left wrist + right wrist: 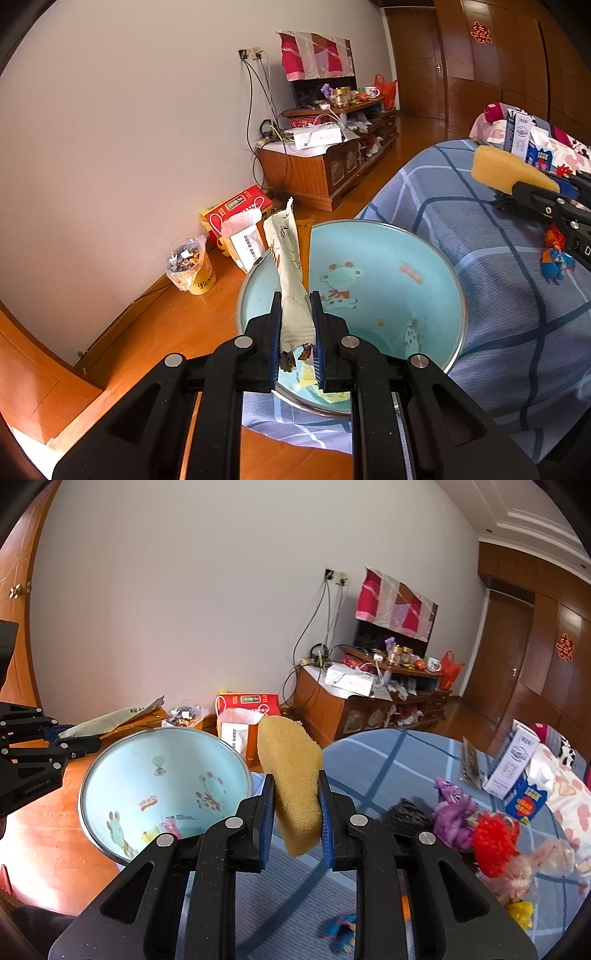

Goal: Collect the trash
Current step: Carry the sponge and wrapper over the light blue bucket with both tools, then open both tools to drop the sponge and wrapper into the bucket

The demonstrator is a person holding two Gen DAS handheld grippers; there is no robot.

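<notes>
The left gripper (295,306) has its jaws pinching a white snack wrapper (288,258) low down on its body. The wrapper's long axis runs almost straight up the frame, its serrated top edge pointing toward the upper centre; its torn lower end hangs between the blue pads, where dark scraps show but are hard to make out. Directly behind it sits a light blue bowl (436,258) with cartoon animals printed inside, resting at the edge of the blue checked cloth (498,295). The gripper body hides the bowl's near rim and part of the small yellow and pink scraps lying in its bottom.

The right gripper (297,794) has its jaws squeezed onto a yellow sponge (291,768), which stands tall and leans slightly left, its top rising well clear of the fingers. In the right wrist view the bowl lies at lower left, its opening tilted toward the camera, with the other gripper and wrapper just beyond its upper left rim.

At lower right of that view, crumpled purple, red and pink wrappers (491,834) are strewn on the cloth, partly cut off by the frame edge. A dark blurred object beside them cannot be identified. Bare wooden floor (177,325) opens to the left of the bowl.
</notes>
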